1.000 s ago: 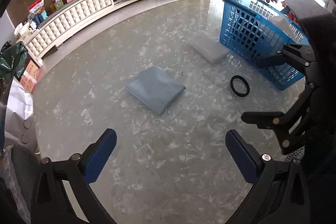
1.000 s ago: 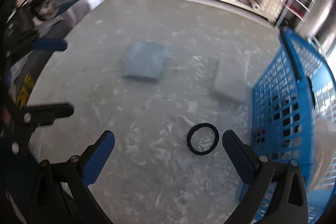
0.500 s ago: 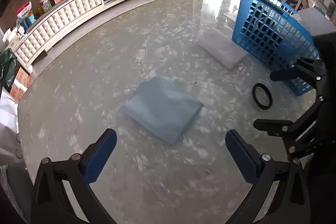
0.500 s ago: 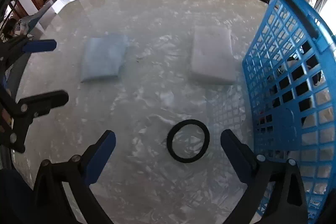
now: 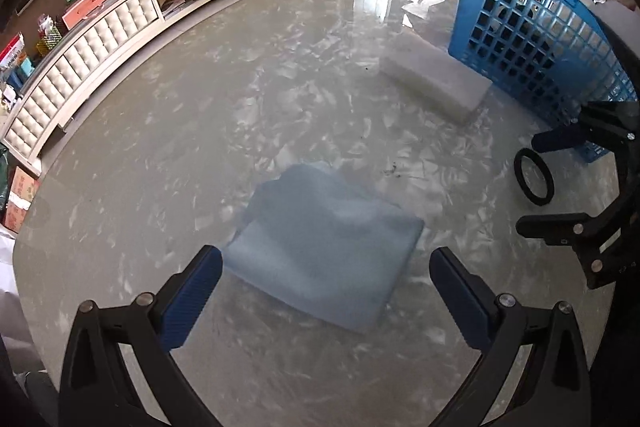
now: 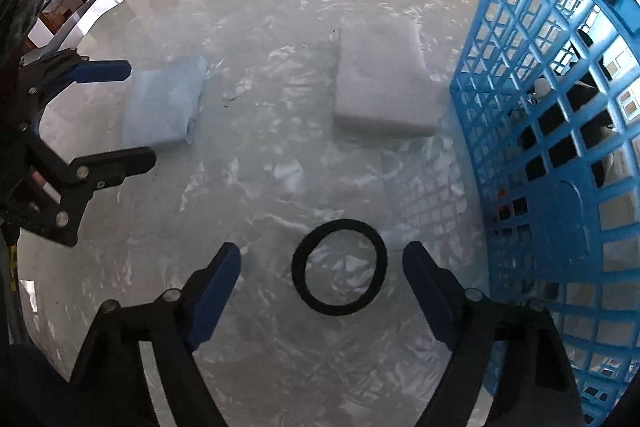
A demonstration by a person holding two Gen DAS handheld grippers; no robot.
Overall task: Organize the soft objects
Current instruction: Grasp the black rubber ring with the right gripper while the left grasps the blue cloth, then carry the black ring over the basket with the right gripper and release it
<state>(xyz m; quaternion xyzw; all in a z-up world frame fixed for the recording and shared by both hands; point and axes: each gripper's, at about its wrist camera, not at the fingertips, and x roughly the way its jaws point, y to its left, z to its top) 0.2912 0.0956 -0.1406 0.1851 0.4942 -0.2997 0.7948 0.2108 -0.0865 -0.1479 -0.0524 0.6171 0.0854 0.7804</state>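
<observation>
While both grippers point steeply down at the table, each is lined up over its own soft item, so the layout reads as a two-handed pick.

Right gripper [image 6: 322, 275]: jaws spread but just been closing in, with the black ring between them; the blue pads stand clear of it on both sides, so nothing is gripped yet.

Black ring [image 6: 339, 267]: lies flat on the glossy table [image 6: 260, 27], just beside the basket wall. It is centred between the pads, probably so that a squeeze folds it inward.

Left gripper [image 5: 326, 283]: jaws spread wide, pads on either side of the near edge of the cloth, not pressing on it.

Folded blue cloth [image 5: 324, 247]: lies flat on the table, a soft rise across its top, well apart from the ring. The wide jaw stance seems chosen to take in the whole folded edge.

White foam block [image 6: 380, 83]: farther back, flat on the table, its far corner close to the basket; neither gripper is near it, so it looks left for a later turn.

Blue lattice basket [image 6: 560, 107]: stands at the table's right side, dark items showing through its holes; likely the place where the soft things go.

Step in hand: closing on ring and cloth; none of the three loose items is in the basket yet.
</observation>
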